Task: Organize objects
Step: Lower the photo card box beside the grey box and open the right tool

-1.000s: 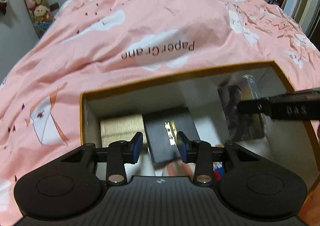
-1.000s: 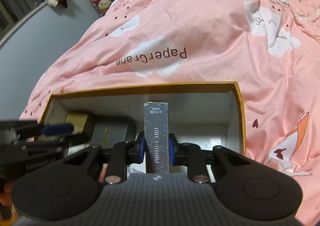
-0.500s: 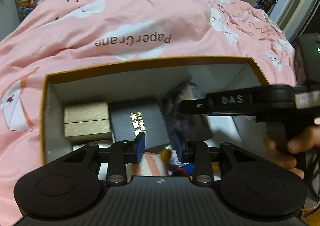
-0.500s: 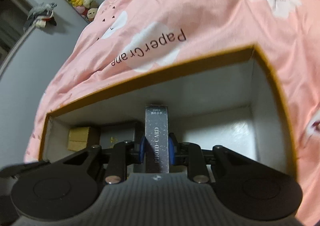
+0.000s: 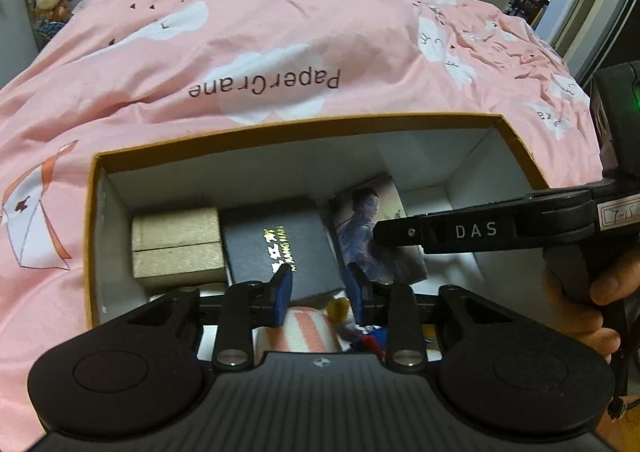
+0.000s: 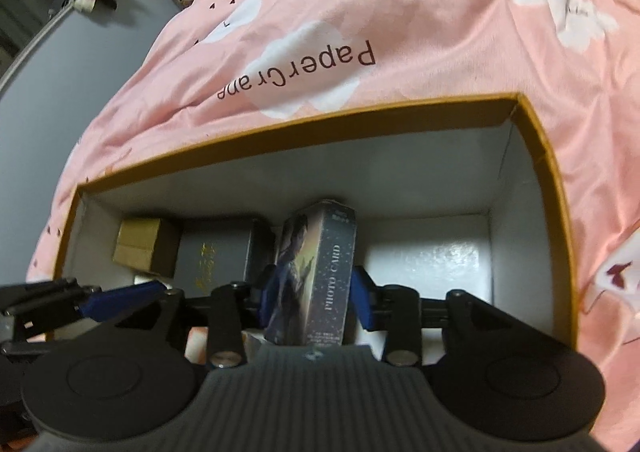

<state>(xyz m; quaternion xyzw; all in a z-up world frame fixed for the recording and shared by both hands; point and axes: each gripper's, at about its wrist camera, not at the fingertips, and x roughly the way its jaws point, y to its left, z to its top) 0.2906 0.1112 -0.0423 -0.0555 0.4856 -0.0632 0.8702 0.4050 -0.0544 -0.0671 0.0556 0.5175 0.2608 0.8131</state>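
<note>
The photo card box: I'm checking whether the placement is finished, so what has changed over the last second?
The right gripper has opened, letting go of the photo card box, which now leans tilted inside the storage box beside the black box. The left gripper hovers open as before. The gold box and black box have not moved.

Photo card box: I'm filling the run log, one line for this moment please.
right gripper: open around photo card box | box: in storage box | left gripper: open, empty
</note>
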